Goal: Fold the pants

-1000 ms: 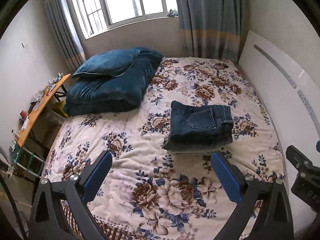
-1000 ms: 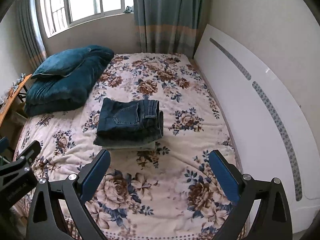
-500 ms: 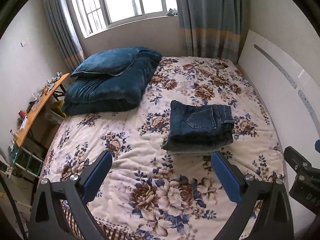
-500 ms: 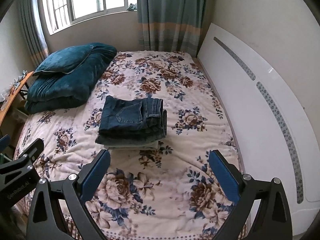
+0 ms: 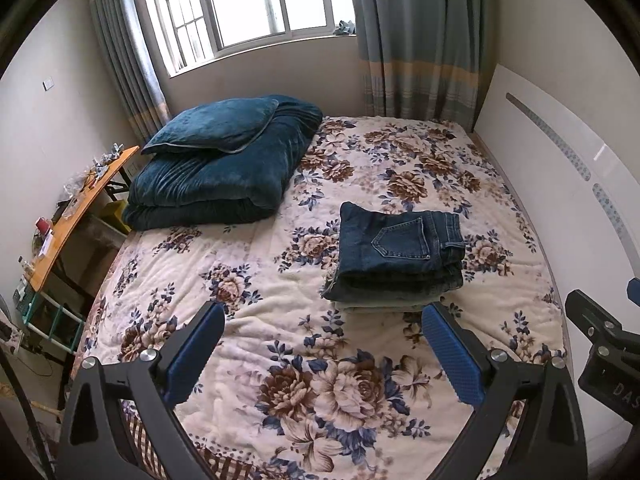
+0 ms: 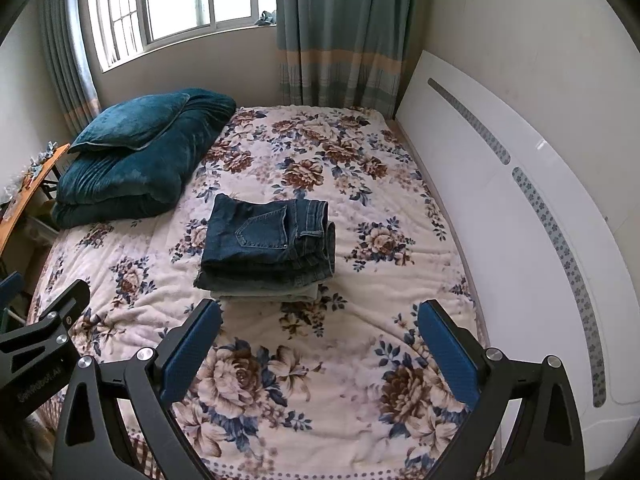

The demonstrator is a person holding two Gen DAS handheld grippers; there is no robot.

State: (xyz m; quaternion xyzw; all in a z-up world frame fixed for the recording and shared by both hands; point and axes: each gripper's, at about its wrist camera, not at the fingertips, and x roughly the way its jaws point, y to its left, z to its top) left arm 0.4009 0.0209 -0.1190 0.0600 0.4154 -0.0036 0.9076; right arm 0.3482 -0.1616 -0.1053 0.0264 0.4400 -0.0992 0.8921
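Folded pants [image 5: 400, 252] stacked mid-bed toward the headboard edge, left gripper [image 5: 324, 354] and right gripper [image 6: 320, 350] fingers wide, empty, hovering near the foot edge: risk of toppling the stack on contact.

three folded pants [image 5: 400, 256], two tools [image 5: 322, 346]

Place: a bedroom in a home.
Bed [image 5: 248, 280]: big, with a flowery blanket, just ahead of the claw.
Pillow [image 5: 212, 126]: blue, on a folded blue quilt [image 5: 208, 184], far ahead and left.
Window [image 5: 256, 4]: bright, with curtains [image 5: 420, 40], straight ahead.
Table [image 5: 80, 204]: small, off to the left.
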